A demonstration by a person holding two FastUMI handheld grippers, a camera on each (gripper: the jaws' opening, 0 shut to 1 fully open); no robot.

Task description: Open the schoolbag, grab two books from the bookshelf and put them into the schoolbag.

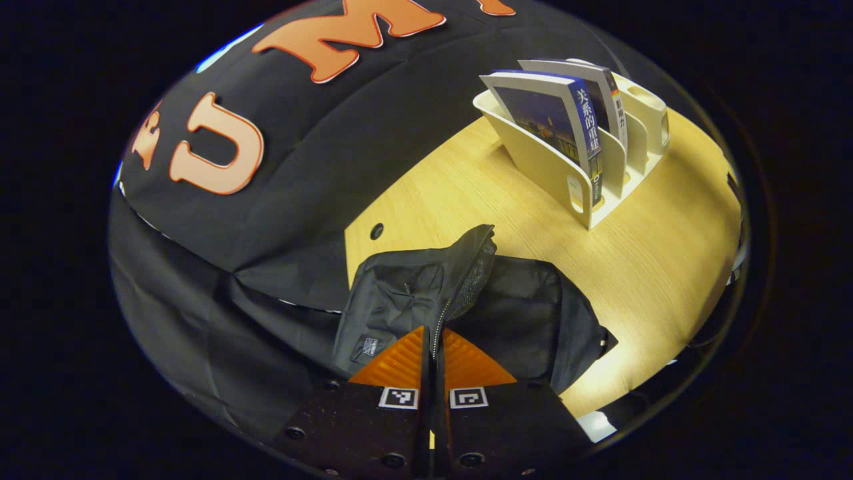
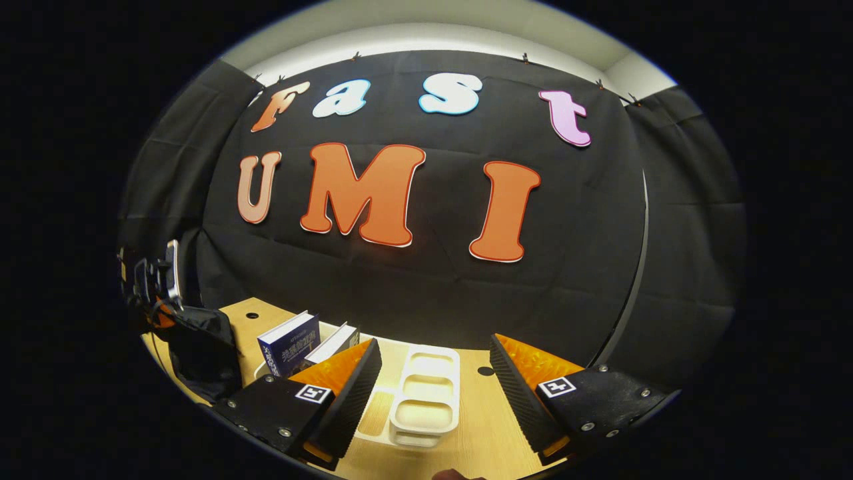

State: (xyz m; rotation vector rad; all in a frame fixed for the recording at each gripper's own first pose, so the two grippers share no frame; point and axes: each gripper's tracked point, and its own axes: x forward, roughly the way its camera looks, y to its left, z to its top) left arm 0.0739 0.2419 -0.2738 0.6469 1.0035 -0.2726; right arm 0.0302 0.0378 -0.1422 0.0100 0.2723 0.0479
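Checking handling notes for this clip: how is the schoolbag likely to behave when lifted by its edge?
Probably floppy: the schoolbag lies slumped on the table, its thin fabric folding where the left gripper pinches it. It likely sags rather than keeping shape. It looks flat, so probably light.

Dim booth, warm overhead light; glare on table (image 1: 666,267) beyond the jaws. Strong fisheye bending at edges. Sharp focus, no blur.

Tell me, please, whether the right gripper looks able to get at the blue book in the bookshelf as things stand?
Probably yes. The right gripper is open above the white bookshelf, and the blue book stands in it off to one side with its top exposed. Nothing lies between; the left gripper is shut on the schoolbag, apart from the shelf.
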